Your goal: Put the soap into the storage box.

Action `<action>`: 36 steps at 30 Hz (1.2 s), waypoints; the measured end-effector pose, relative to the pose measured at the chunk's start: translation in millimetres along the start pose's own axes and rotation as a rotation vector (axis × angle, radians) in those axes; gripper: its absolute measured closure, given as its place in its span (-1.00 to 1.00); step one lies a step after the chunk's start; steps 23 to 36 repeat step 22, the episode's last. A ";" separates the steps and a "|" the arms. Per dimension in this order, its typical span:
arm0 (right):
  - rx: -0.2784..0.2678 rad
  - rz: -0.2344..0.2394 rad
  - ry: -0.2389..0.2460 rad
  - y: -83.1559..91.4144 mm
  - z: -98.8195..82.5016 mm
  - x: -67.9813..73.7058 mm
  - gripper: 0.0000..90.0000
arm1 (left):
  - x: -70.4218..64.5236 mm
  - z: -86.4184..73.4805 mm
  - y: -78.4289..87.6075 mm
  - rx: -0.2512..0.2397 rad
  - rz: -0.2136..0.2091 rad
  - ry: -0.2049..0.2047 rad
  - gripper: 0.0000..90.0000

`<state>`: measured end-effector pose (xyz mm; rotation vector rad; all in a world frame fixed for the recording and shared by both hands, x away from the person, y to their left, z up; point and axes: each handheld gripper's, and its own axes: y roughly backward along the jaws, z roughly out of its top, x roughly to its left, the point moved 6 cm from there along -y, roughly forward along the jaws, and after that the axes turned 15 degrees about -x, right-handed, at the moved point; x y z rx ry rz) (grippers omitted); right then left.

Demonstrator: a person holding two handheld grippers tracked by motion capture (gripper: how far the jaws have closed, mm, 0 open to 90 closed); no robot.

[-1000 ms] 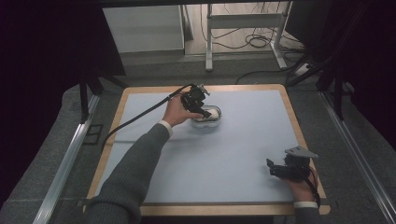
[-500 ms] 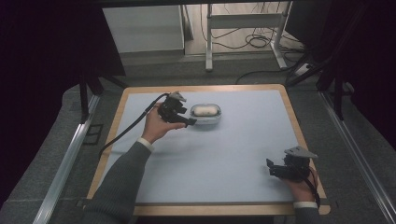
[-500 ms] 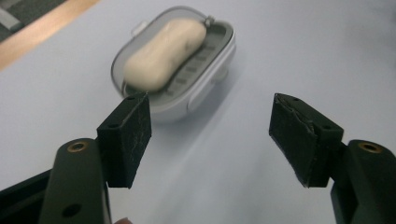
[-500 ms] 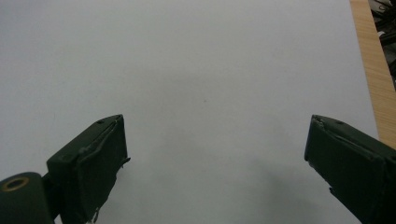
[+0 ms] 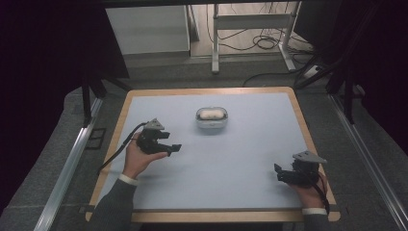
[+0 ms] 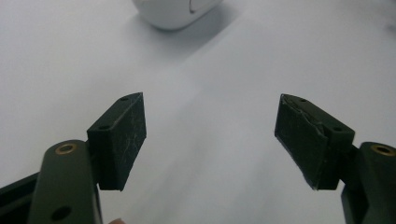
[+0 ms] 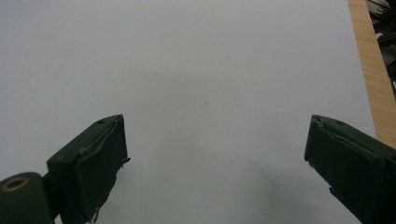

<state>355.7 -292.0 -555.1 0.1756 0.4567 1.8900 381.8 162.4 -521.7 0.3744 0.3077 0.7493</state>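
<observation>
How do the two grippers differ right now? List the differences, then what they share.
The left gripper sits at the table's left side, nearer the white case; the right gripper sits by the near right corner, farther from it. The left gripper's jaws have just been opening, with nothing between them. Both are open, empty and hand-held.
</observation>
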 end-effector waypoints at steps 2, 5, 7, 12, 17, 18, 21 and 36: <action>0.000 0.001 0.002 -0.1 0.1 0.4 -0.88 | -0.2 -8.1 9.9 -0.028 0.022 0.016 -0.43; 0.000 0.000 0.002 -0.2 0.0 0.4 -0.88 | -0.2 -20.7 21.1 -0.047 0.033 0.045 -0.42; 0.004 -0.001 0.001 -0.5 -0.5 0.3 -0.88 | 1.2 -28.4 25.6 -0.036 0.045 0.048 -0.42; 0.005 0.000 0.008 -1.2 -0.7 1.7 -0.88 | 4.1 -38.7 32.4 -0.041 0.039 0.081 -0.42; 0.002 -0.002 0.010 -0.7 0.1 2.1 -0.88 | 7.5 -39.7 35.4 -0.048 0.031 0.092 -0.43; -0.006 -0.008 0.011 -0.4 0.7 1.7 -0.88 | 7.8 -40.0 35.2 -0.048 0.033 0.091 -0.43; -0.022 -0.018 0.017 0.2 2.1 1.4 -0.87 | 7.7 -40.8 33.5 -0.043 0.030 0.087 -0.46; -0.029 -0.019 0.018 -0.2 2.5 2.0 -0.87 | 7.8 -41.4 32.8 -0.042 0.031 0.088 -0.48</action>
